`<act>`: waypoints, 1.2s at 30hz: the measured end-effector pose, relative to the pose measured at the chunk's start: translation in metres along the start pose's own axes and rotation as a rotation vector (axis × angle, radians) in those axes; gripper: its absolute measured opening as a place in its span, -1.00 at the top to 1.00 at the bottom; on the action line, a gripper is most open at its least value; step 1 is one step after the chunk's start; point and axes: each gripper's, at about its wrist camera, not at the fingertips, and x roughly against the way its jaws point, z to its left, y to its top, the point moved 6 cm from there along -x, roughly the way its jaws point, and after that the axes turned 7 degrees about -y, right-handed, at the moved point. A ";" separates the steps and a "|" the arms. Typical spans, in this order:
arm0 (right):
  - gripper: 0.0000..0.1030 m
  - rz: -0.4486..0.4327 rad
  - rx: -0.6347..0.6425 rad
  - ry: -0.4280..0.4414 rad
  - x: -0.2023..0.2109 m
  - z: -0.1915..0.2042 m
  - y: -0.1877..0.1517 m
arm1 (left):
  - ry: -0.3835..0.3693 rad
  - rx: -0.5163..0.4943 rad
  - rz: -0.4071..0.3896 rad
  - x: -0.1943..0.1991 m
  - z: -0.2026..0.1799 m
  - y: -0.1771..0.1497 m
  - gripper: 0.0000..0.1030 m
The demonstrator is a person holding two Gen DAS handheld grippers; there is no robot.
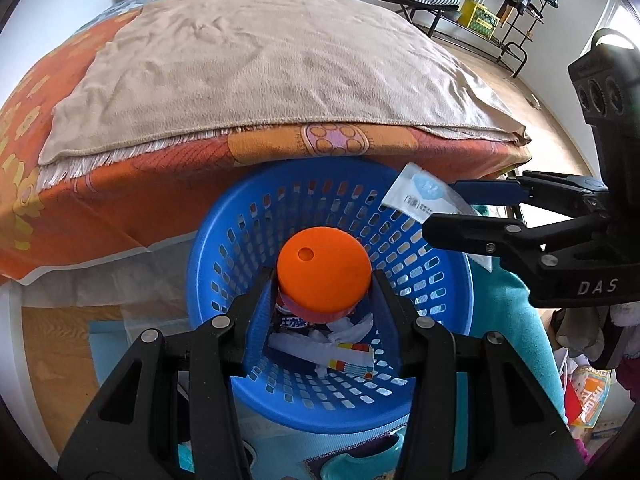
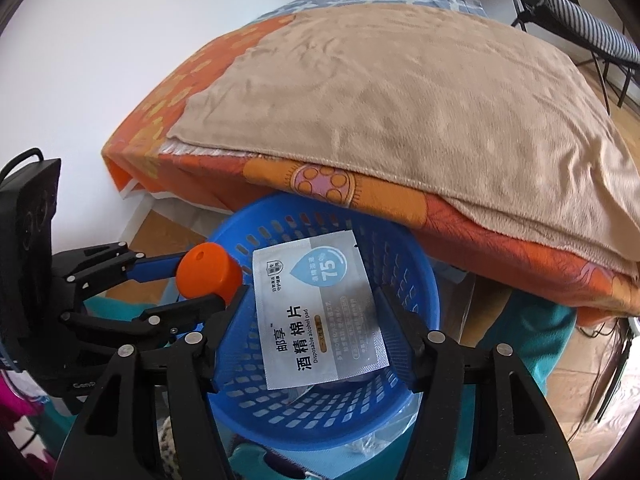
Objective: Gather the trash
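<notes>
While both items hang over the blue basket (image 1: 248,232) and neither has dropped, the collecting reads as well advanced but not finished.

Item one: orange-capped container (image 1: 323,276), cap uppermost, body mostly hidden beneath it; positioned above the basket's interior. Held by the left gripper (image 1: 324,300), jaws at a middling spread, closed against the container's sides just under the cap.

Item two: alcohol pad sachet (image 2: 320,312), white and grey, flat, printed face toward the right wrist camera; positioned over the basket's mouth. It lies between the jaws of the right gripper (image 2: 316,320), which stand fairly wide. In the right wrist view the sachet's left edge meets the left jaw, while its right edge appears to stop short of the other; whether the pads press on it cannot be told.

Already in the basket: crumpled white paper and printed wrappers (image 1: 340,344) at the bottom.

Remaining, by judgement: release of both items into the basket. Further packets (image 1: 592,396) lie at the left wrist view's right edge; whether they count as trash is unclear.

Surroundings: the basket stands on the floor against a bed (image 1: 120,200) with an orange cover and a beige blanket (image 1: 260,68).
</notes>
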 end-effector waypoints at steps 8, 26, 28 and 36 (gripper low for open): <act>-0.20 0.022 -0.026 -0.016 -0.005 -0.006 -0.001 | 0.001 -0.006 0.009 -0.002 -0.001 0.000 -0.10; -0.21 0.006 -0.032 -0.041 0.002 -0.007 0.004 | 0.018 0.017 0.001 -0.001 0.005 0.003 -0.22; -0.21 0.001 -0.027 -0.051 0.004 -0.006 0.005 | 0.018 0.023 -0.001 0.000 0.006 0.005 -0.22; -0.23 -0.049 -0.005 -0.093 0.021 -0.001 0.020 | 0.021 0.044 -0.031 0.016 0.010 0.022 -0.22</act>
